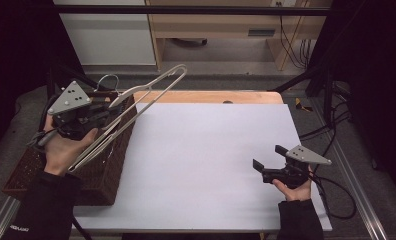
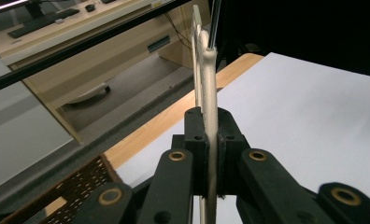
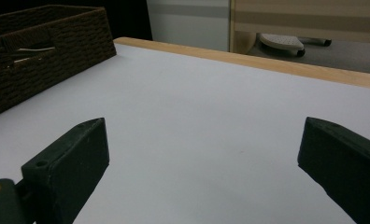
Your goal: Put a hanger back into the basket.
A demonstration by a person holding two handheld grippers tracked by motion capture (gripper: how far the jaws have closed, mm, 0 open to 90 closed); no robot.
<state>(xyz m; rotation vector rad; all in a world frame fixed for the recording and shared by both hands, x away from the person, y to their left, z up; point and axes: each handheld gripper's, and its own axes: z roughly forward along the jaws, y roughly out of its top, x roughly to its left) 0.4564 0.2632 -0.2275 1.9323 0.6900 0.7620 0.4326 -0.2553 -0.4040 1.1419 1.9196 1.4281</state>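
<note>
The right gripper sits low over the near right part of the white sheet, held in the person's right hand. Its jaws stand wide apart with nothing between them; in the right gripper view bare sheet lies in the gap, with the wicker basket off beyond its left jaw.

Well to the left of it and farther from the person, the left gripper is raised above the wicker basket in the left hand. Its jaws are clenched on a pale clothes hanger: in the left gripper view both pads press flat on the hanger's thin edge, which rises straight up from between them. In the high view the hanger slants from beside the left wrist up and away past the gripper, its far end out over the table's back edge, clear of both the basket and the sheet. Its metal hook curls just behind the gripper's grey three-cornered plate.

Under the left gripper, the basket rests on the table's left side, its right wall touching the sheet's left border. Beyond both grippers, a strip of bare wooden table edge runs along the far side of the sheet.
</note>
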